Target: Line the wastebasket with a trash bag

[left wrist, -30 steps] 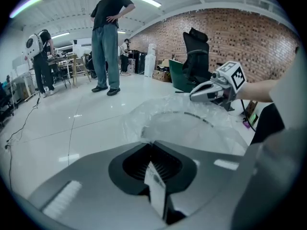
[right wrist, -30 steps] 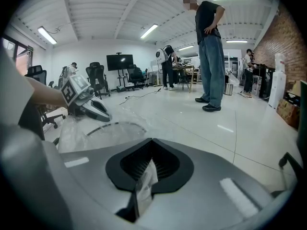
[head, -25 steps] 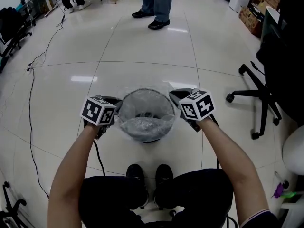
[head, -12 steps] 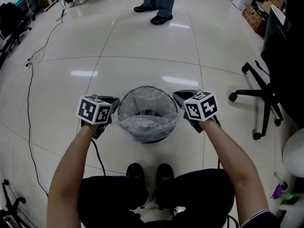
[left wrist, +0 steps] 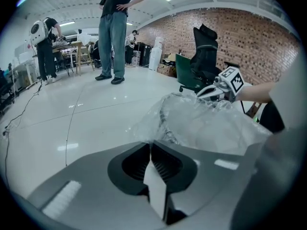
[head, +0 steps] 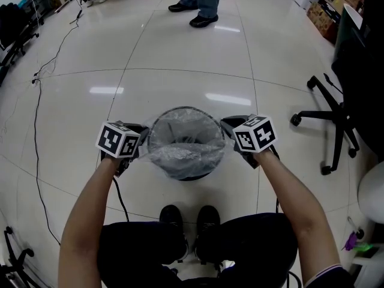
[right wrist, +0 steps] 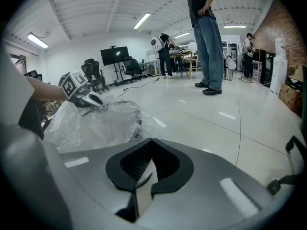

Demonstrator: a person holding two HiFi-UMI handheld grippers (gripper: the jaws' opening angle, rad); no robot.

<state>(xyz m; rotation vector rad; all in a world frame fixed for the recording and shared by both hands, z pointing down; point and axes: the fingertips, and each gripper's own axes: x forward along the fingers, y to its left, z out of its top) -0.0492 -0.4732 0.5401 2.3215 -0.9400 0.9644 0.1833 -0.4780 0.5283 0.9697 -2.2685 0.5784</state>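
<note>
- Both hands have sunk a little since the earlier frame, and the mouth of the trash bag (head: 180, 156) now lies lower and wider over the near rim instead of standing up above it.
- The wastebasket (head: 186, 109) stands on the floor (head: 180, 59) directly in front of the person, upright, with its round opening facing up.
- It lies exactly between the two tools. The left tool (head: 139, 138) is just beside its left rim and the right tool (head: 231, 128) just beside its right rim, so neither hand is clearly nearer.
- The line from one tool to the other crosses the opening from side to side. The bag's mouth is stretched along this same line.
- From each tool the rim lies inward and a bit below, so I judge that the coming move is to draw the film outward and down over the rim on both sides.
- The left tool has its jaws together on the trash bag. In the left gripper view the clear film comes out straight from the tips.
- The right tool also has its jaws together. The film reaches up to the tips in the right gripper view, and I read it as pinched there.
- Most of the bag hangs inside the basket. The far rim seems already covered, while the near edge is loose and crumpled.
</note>
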